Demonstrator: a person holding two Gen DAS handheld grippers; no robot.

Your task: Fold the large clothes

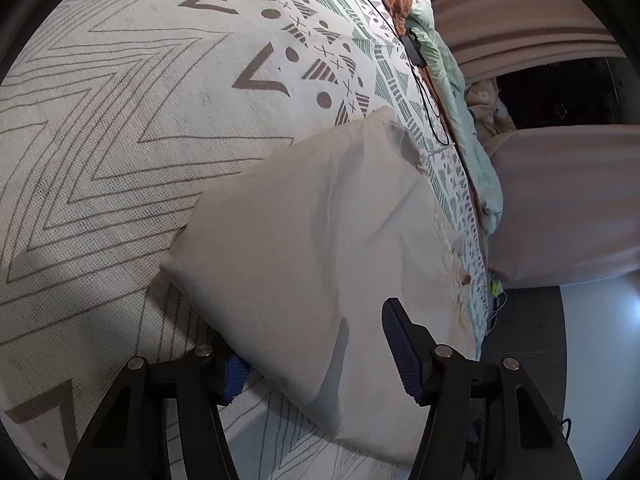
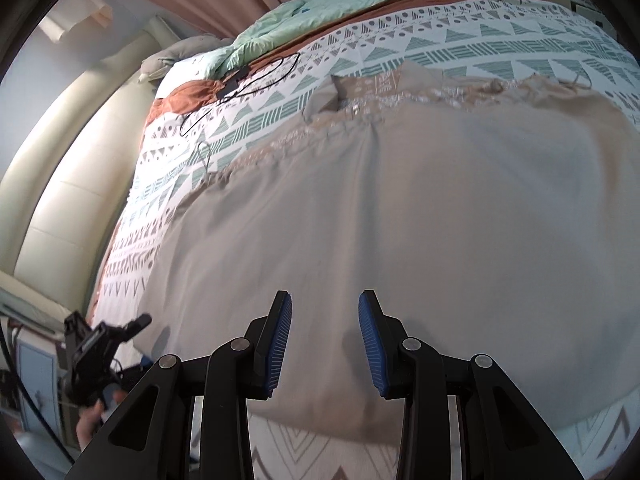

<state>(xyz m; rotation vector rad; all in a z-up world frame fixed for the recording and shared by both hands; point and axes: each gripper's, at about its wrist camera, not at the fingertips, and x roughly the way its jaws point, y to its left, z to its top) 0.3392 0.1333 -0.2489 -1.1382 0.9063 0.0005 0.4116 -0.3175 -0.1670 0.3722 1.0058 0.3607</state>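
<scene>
A: Where's the beige garment (image 1: 320,248)?
B: Centre frame, smooth woven cloth on the zigzag-patterned bedspread (image 1: 100,128).
A: Grippers?
B: Left gripper (image 1: 312,356) straddles its corner, unpinched; right gripper (image 2: 325,344) parted, empty.

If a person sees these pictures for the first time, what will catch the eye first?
First, the large beige garment spread over the patterned bedspread, filling most of the right wrist view. Next, the left gripper, jaws around the garment's near corner, and the right gripper open above the cloth. A mint quilt lies crumpled at the far edge.
</scene>
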